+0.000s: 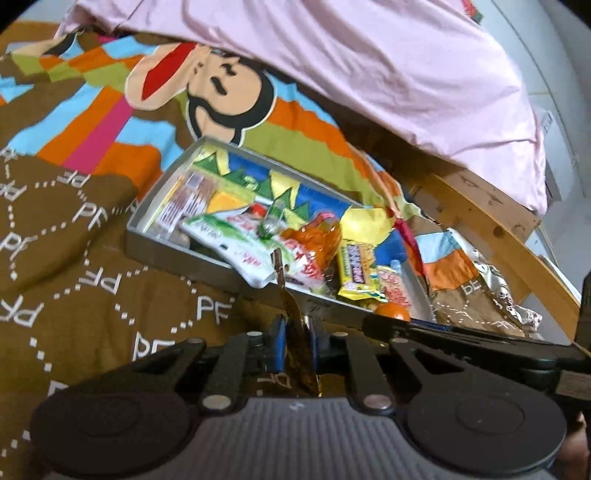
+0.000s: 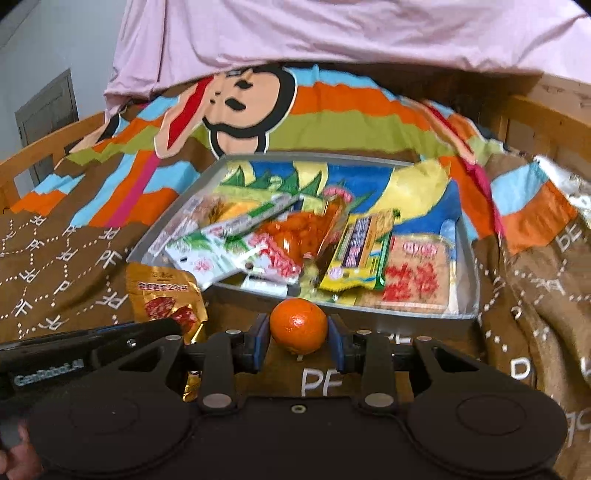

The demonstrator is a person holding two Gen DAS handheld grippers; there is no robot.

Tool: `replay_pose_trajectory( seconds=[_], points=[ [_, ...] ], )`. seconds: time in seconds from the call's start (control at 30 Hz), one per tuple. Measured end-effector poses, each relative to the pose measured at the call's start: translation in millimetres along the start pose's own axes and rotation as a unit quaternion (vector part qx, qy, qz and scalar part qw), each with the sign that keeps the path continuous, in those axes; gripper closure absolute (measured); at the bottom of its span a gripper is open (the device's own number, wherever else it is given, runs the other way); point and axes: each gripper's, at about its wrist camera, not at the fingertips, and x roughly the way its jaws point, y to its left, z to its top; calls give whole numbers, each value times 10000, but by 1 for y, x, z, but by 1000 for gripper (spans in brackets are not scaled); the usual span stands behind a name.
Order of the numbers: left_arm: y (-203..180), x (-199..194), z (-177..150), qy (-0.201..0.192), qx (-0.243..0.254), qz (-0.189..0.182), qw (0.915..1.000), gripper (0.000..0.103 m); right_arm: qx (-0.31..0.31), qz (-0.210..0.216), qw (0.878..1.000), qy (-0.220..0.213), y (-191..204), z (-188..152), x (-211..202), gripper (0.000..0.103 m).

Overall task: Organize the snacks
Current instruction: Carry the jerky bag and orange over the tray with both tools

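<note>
The snacks lay heaped in a shallow metal tray [image 2: 466, 280] on the bed, just ahead of both hand-held grippers. In it I could make out a white and green packet [image 2: 207, 254] poking over the near rim, an orange cellophane bag [image 2: 299, 229] beside it, a yellow wrapped bar [image 2: 354, 258] and a flat pack with red printing [image 2: 413, 277] toward the right end.

The right hand-held gripper [image 2: 298, 341] was clamped on a small orange fruit [image 2: 298, 325], its blue pads pressed to either side, the fruit hanging just short of the tray's near rim.

To the left of it, the left hand-held gripper [image 1: 295, 345] was closed tight on a golden pouch [image 2: 164, 299] printed with sliced sausage. From the left wrist view the pouch showed only edge-on, a thin brown strip between the blue pads, rising toward the tray.

Under everything spread a brown bedcover [image 2: 62, 251] with white letters, bright stripes and a cartoon monkey face. Beyond the tray hung a pale pink sheet [image 2: 332, 29], and a wooden bed frame [image 1: 491, 221] showed off to the right of the left hand-held gripper.
</note>
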Motion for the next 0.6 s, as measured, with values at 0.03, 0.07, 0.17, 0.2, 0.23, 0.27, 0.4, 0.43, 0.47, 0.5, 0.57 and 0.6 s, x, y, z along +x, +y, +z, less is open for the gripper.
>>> replay_pose_trajectory(
  seconds=[0.03,0.07,0.17,0.2,0.23,0.27,0.4,0.43,0.47,0.5,0.57,0.6],
  points=[
    [-1,0,0,-5,37,2,10000,89,-6,-11,10000,-38,0,0,0,67],
    [-2,-1,0,-12,28,4,10000,89,-12,-31,10000,-72,0,1,0,67],
    [-2,-4,3,-97,-41,-86,9999,89,-19,-144,9997,-210,-2,3,0,67],
    [-2,-5,6,-168,-72,-157,9997,89,-20,-208,9994,-267,-4,4,0,67],
    [-2,-6,10,-237,-99,-230,9994,89,1,-264,9991,-317,-6,7,2,67],
    [-3,-5,14,-288,-124,-289,9991,89,50,-315,9988,-365,-10,9,4,67],
    [-10,14,40,-379,-64,-391,9985,89,470,-516,9963,-496,-33,22,12,67],
    [-12,23,48,-367,-24,-433,9984,89,622,-549,9952,-519,-40,24,13,67],
    [-14,33,54,-354,24,-492,9982,89,777,-572,9939,-536,-48,25,13,67],
    [-17,42,59,-348,90,-551,9978,89,932,-596,9923,-558,-56,27,13,67],
    [-26,62,71,-329,213,-649,9971,89,1193,-683,9888,-581,-71,27,14,67],
    [-30,71,74,-294,249,-688,9969,89,1336,-693,9870,-559,-78,27,16,67]
  ],
)
